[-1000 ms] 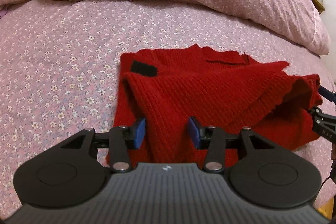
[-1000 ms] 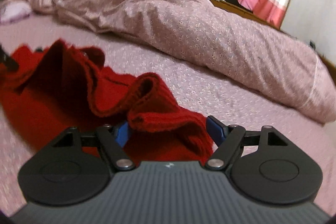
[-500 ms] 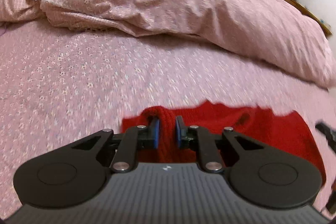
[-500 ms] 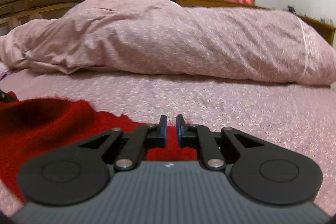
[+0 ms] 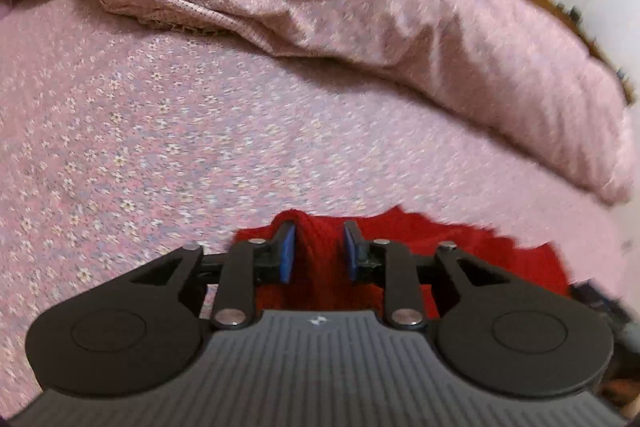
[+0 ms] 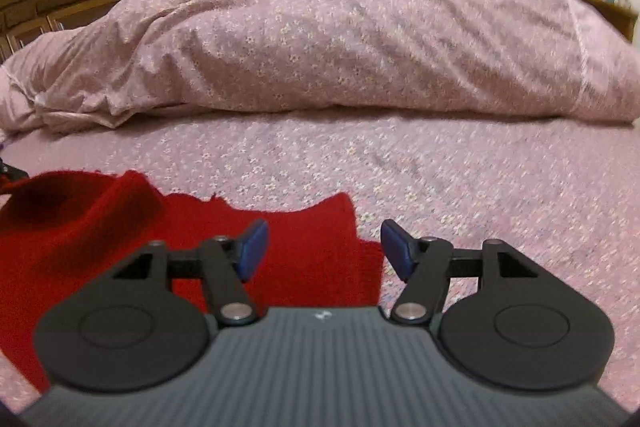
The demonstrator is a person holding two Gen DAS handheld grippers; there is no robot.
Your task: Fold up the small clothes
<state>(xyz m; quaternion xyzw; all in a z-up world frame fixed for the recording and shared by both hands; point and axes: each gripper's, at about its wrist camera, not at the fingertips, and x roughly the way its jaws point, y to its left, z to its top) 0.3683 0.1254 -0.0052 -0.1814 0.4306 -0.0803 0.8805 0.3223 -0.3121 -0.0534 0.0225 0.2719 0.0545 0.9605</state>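
The left tool (image 5: 318, 249) points down over the near edge of a red knitted garment (image 5: 436, 247) that lies on the bed (image 5: 168, 131). Its jaws are opening, and a raised ridge of the red knit stands between the blue pads (image 5: 286, 255); the left pad sits right against the ridge, while a thin gap shows at the right pad, so the cloth looks released rather than pinched. The rest of the garment spreads out to the right of this tool.

The right tool (image 6: 324, 247) is also opening, its jaws spread wide above the garment's (image 6: 120, 223) right-hand edge. The flat red knit lies under and between the pads (image 6: 252, 247) without touching them. A pink floral duvet (image 6: 340, 47) is heaped along the far side of the bed (image 6: 480, 179), well apart from the garment.
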